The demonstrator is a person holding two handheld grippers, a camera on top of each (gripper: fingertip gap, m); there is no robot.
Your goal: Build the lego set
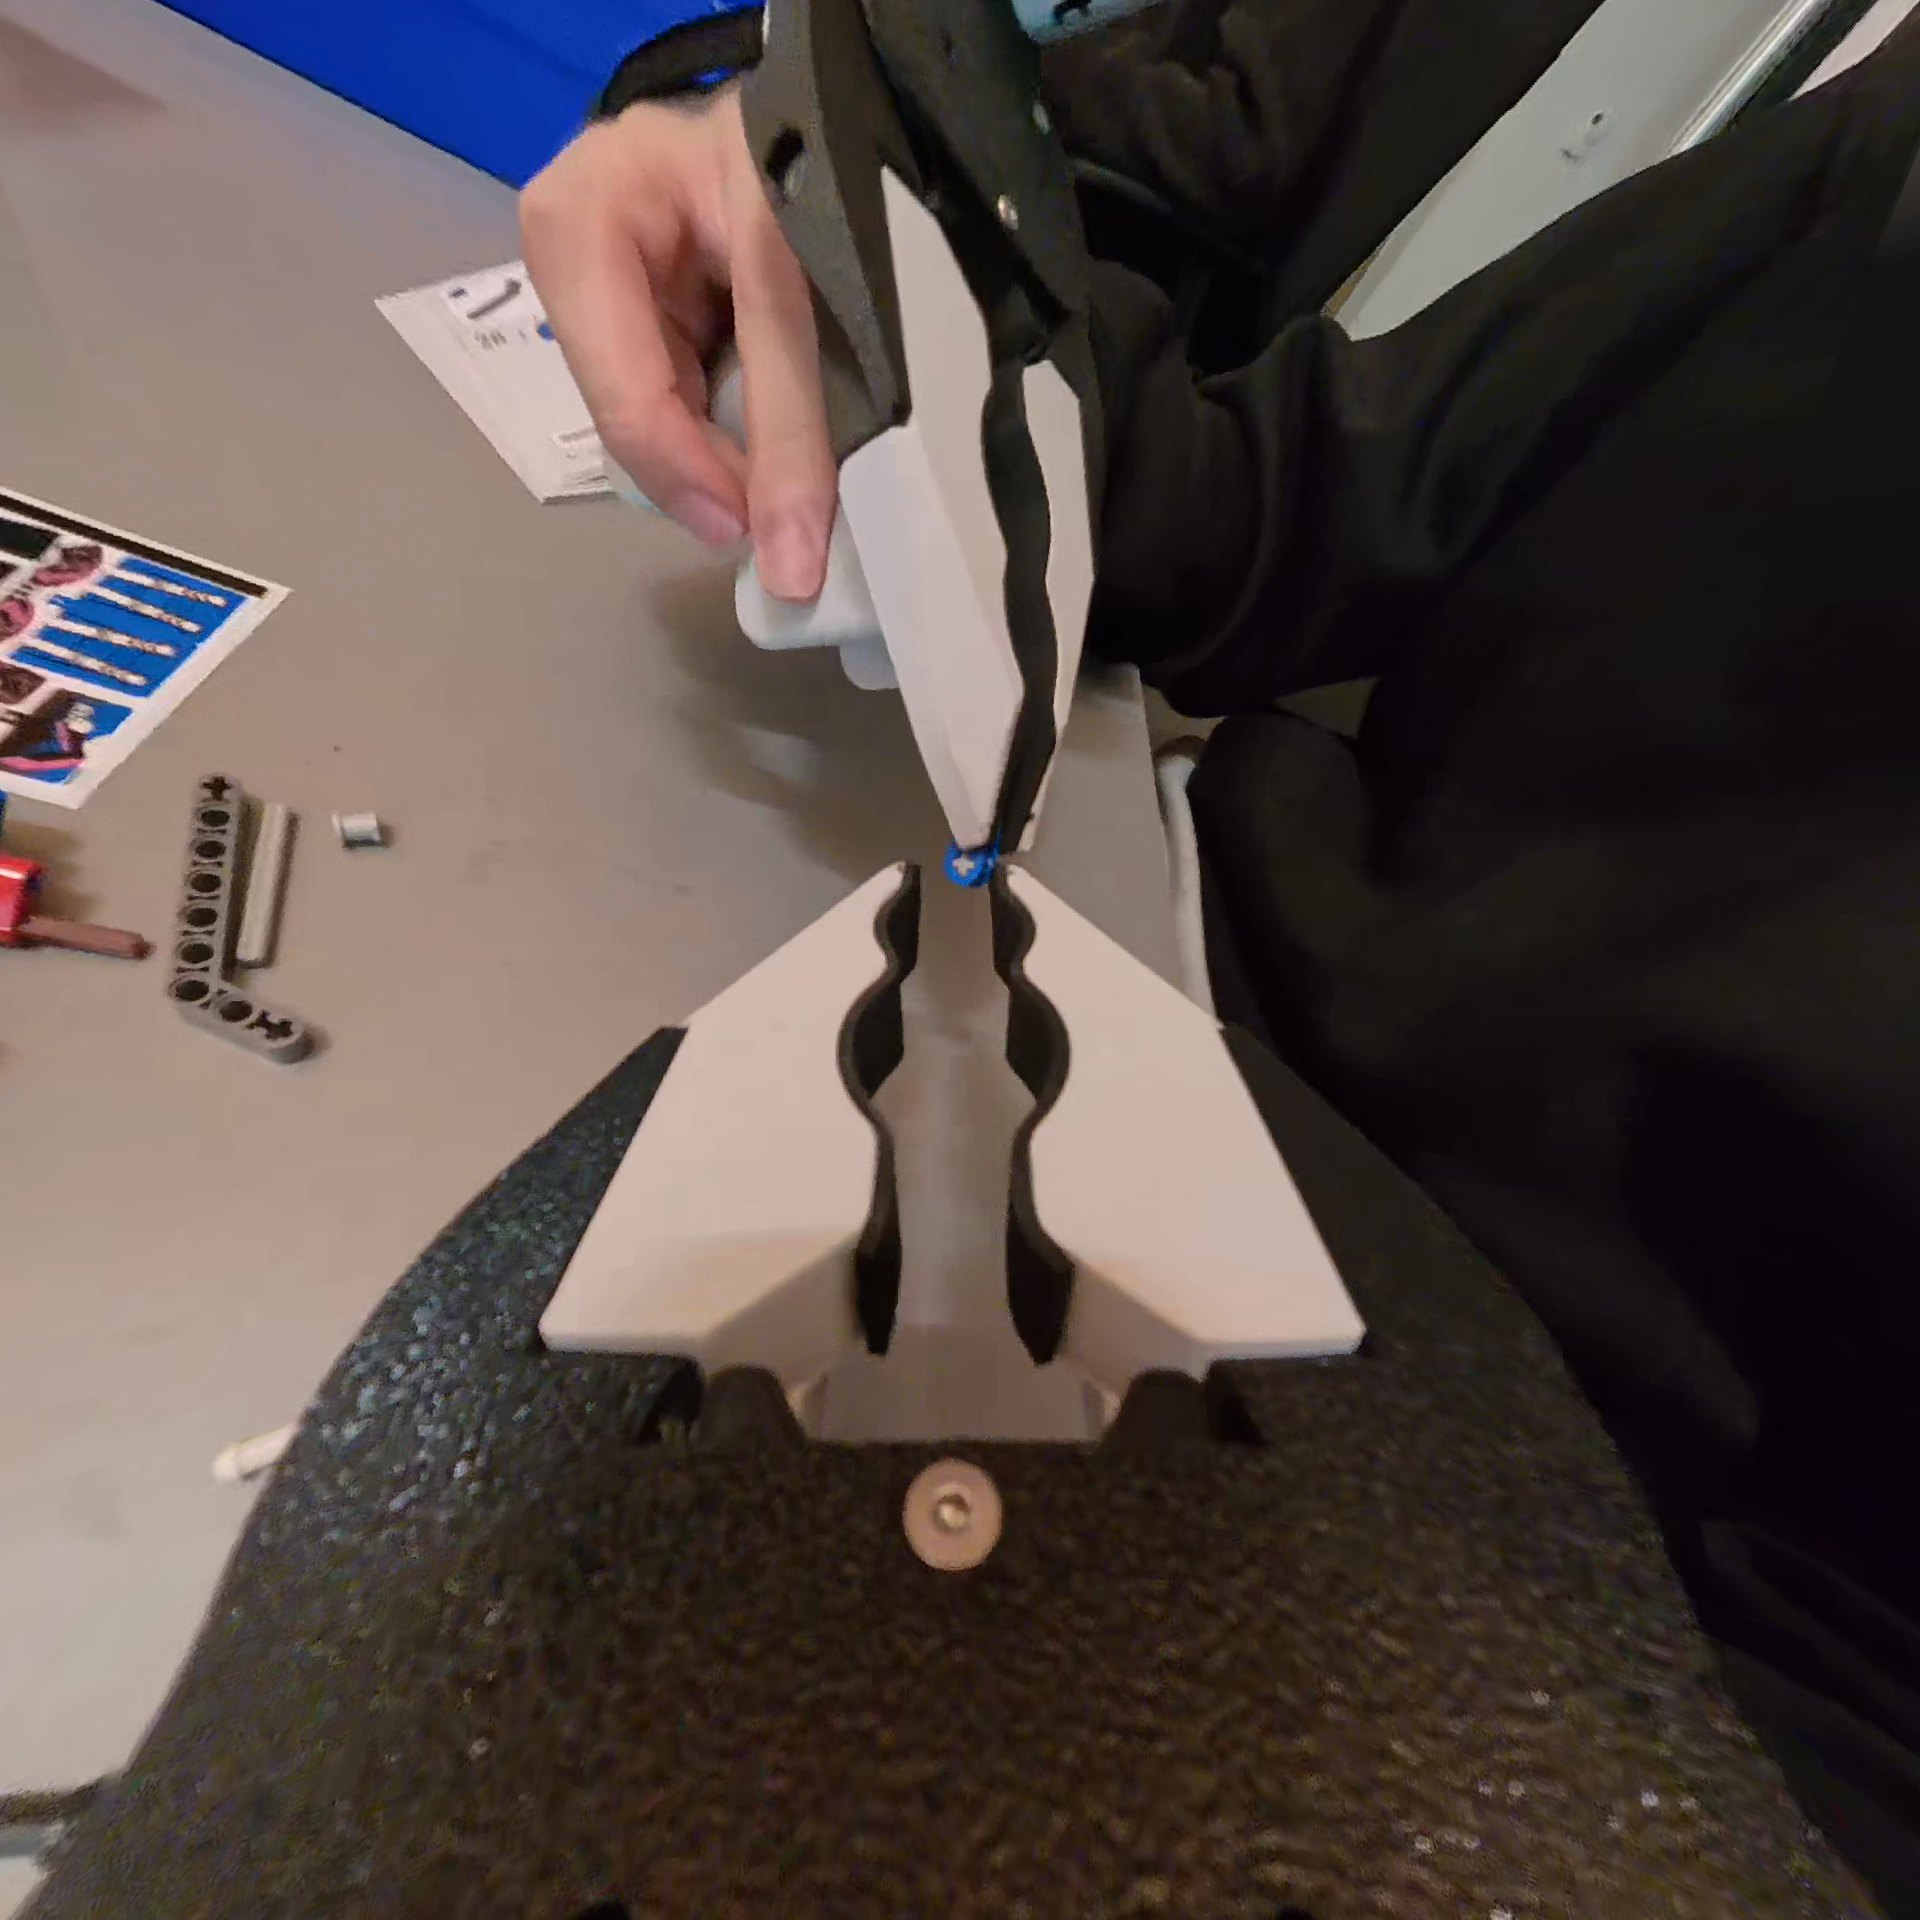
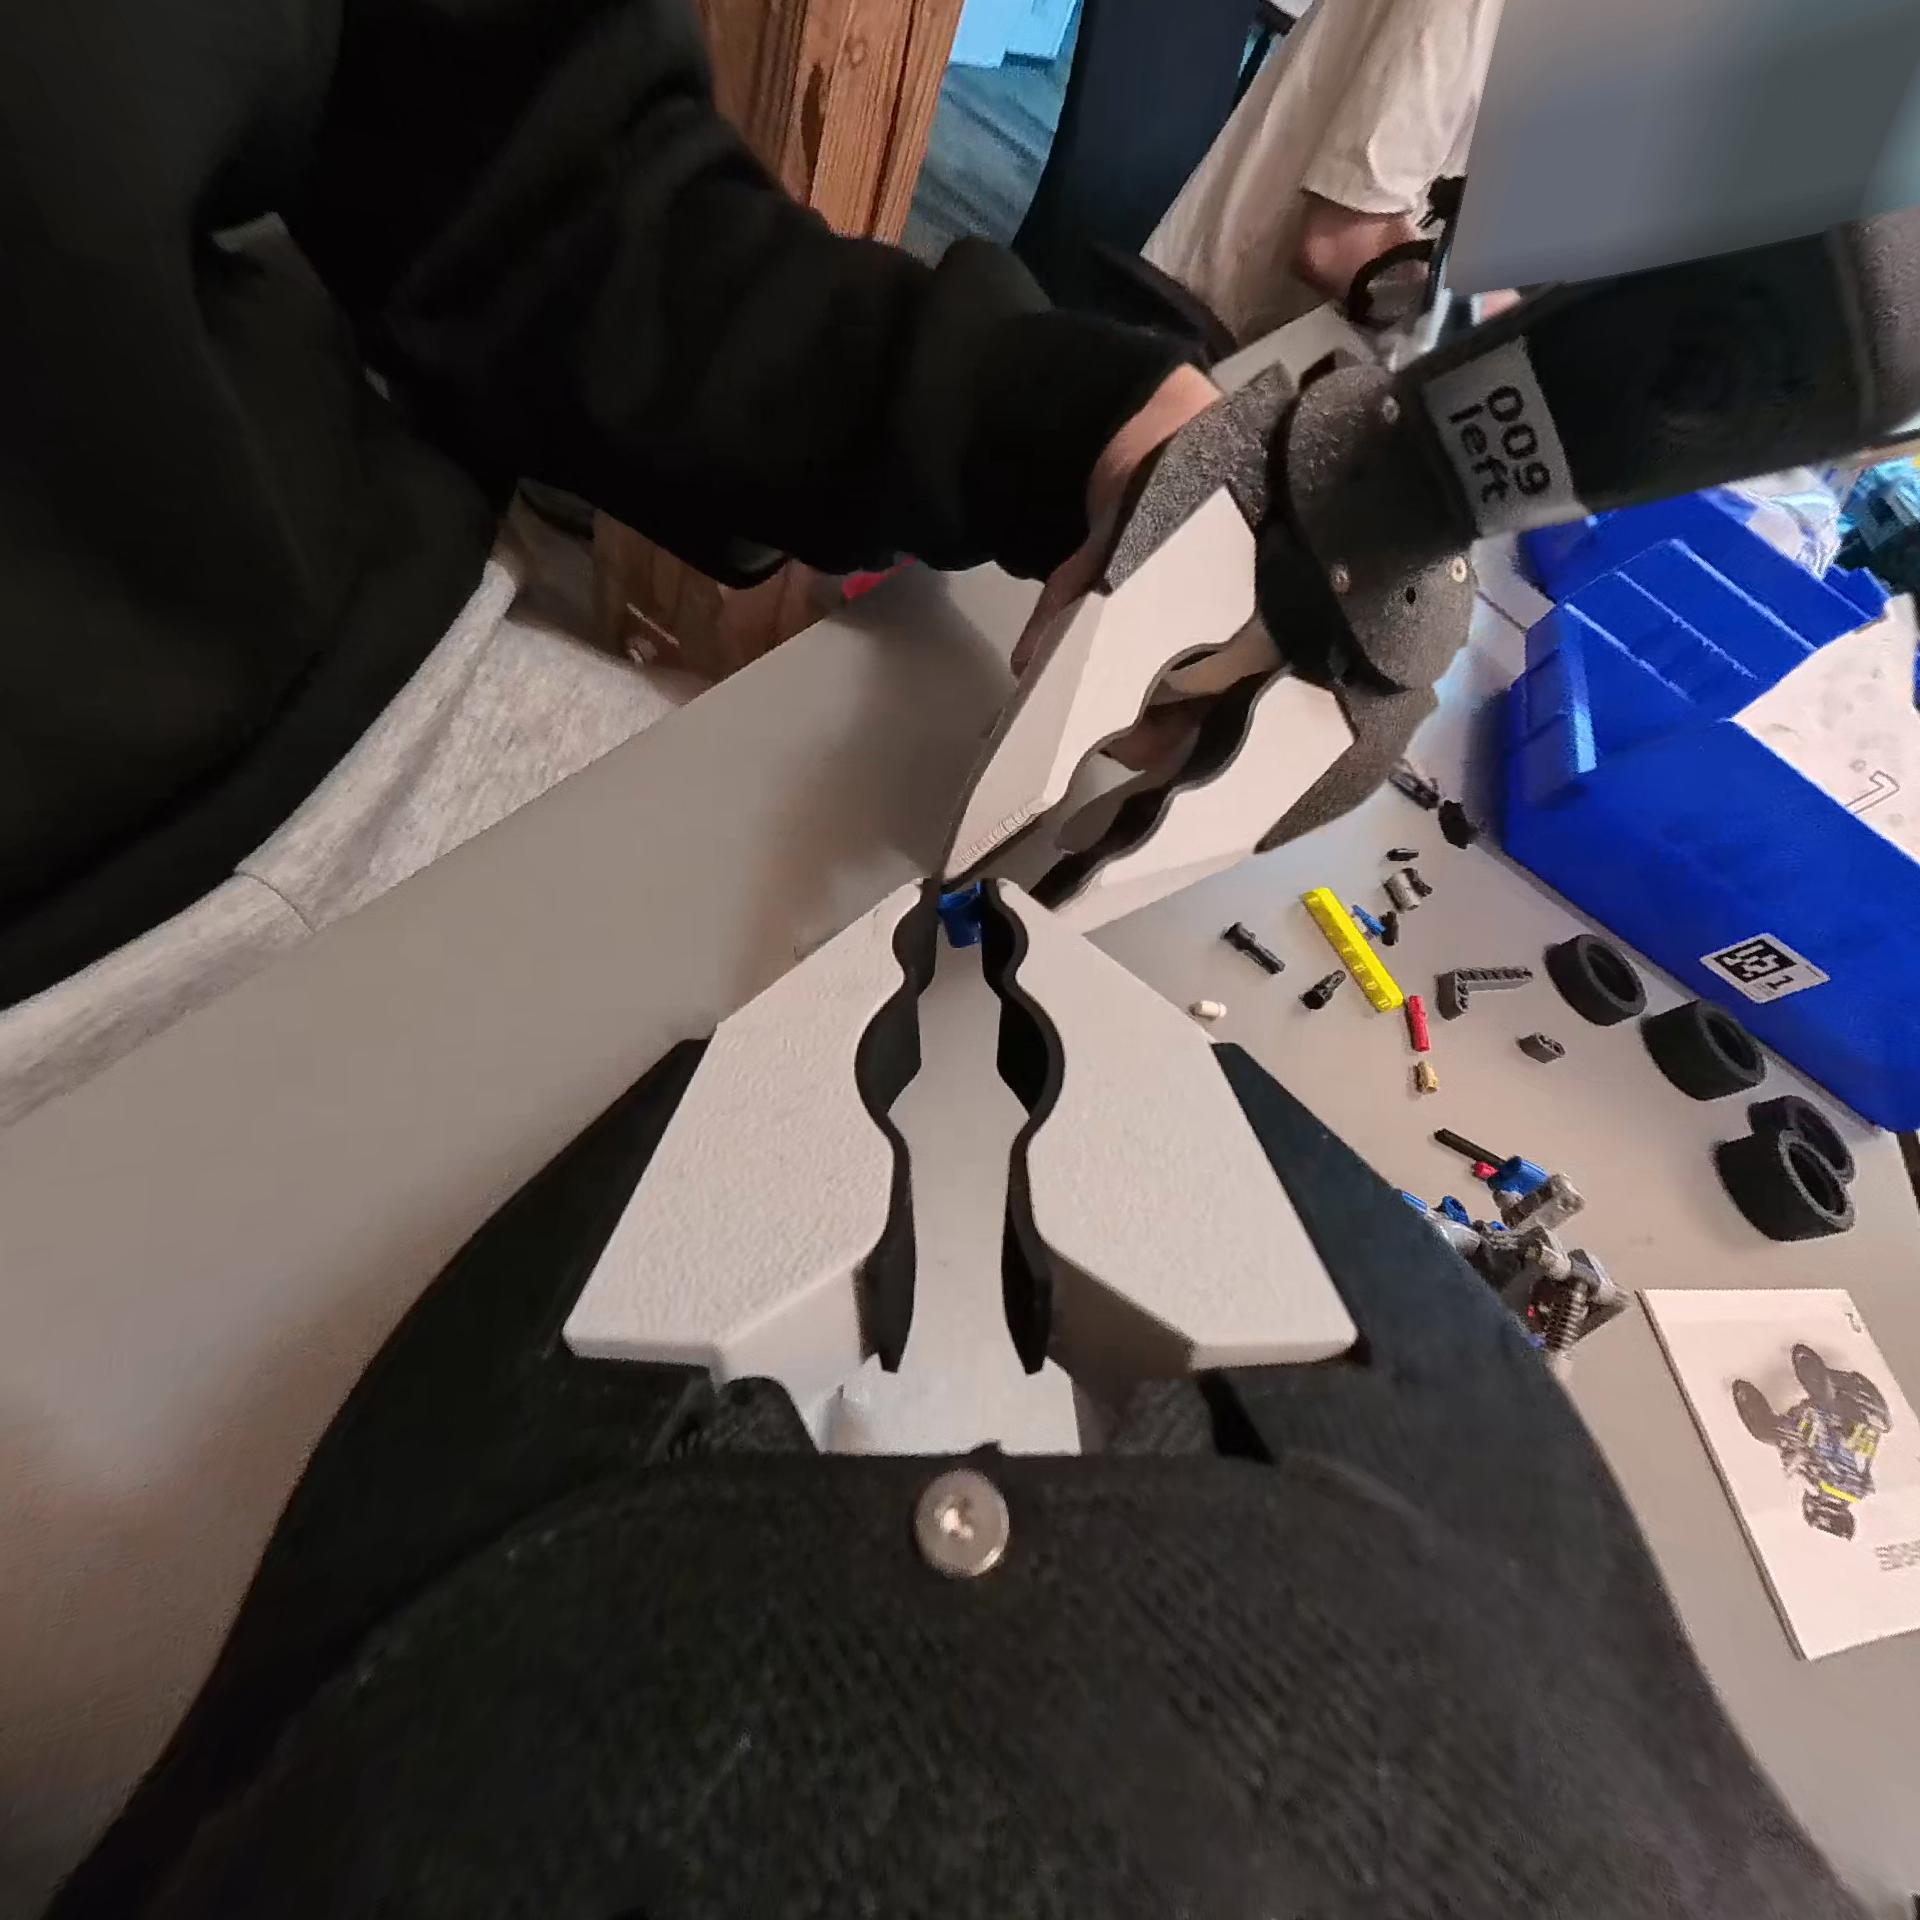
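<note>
Currently: blue pin (image 1: 968, 864), pinched at the tip of the right tool (image 1: 1006, 831), held clear of the desk (image 1: 520, 1039) edge. Left tool (image 1: 956, 883), fingers slightly apart, meets it tip to tip, presumably for a handover. Loose parts lie further in.
</note>
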